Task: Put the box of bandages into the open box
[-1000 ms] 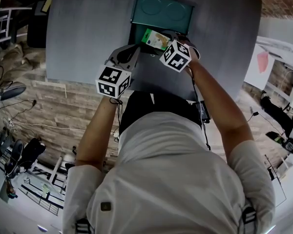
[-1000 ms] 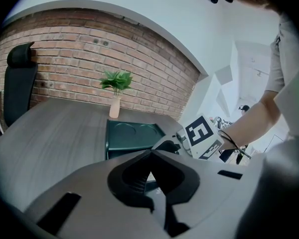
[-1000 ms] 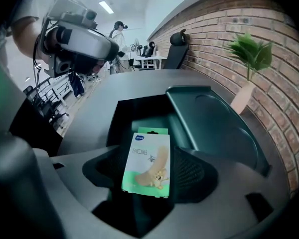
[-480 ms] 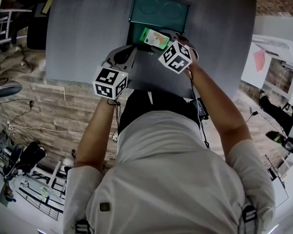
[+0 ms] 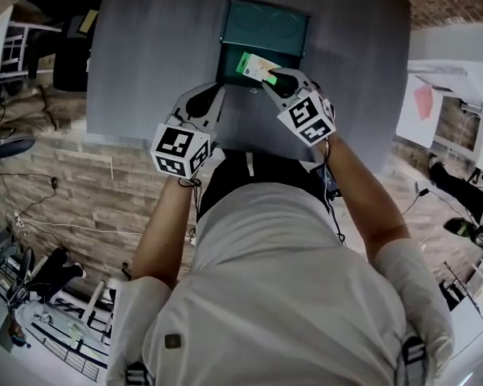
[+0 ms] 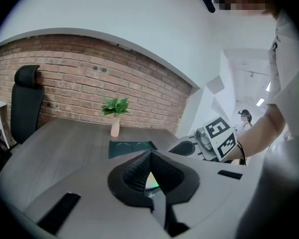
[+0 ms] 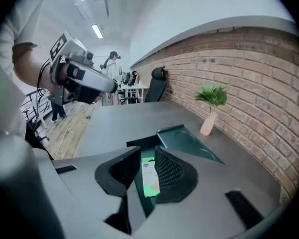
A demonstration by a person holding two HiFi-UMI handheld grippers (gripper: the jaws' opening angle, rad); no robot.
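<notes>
The green and white box of bandages stands on edge between the pads of my right gripper. Its jaws have just been closing and now press on the bandage box. It hangs above the front of the open dark teal box, whose lid lies folded back on the table. My left gripper is just left of the open box, fingertips touching, holding nothing. The right gripper's marker cube shows in the left gripper view.
The grey table stands against a brick wall. A small plant in a pink vase sits at the table's far edge. A black office chair is at one end. A person stands far off.
Both grippers have risen toward the head camera. The right gripper has shut on the box of bandages and turned, its marker cube swinging to the right.
</notes>
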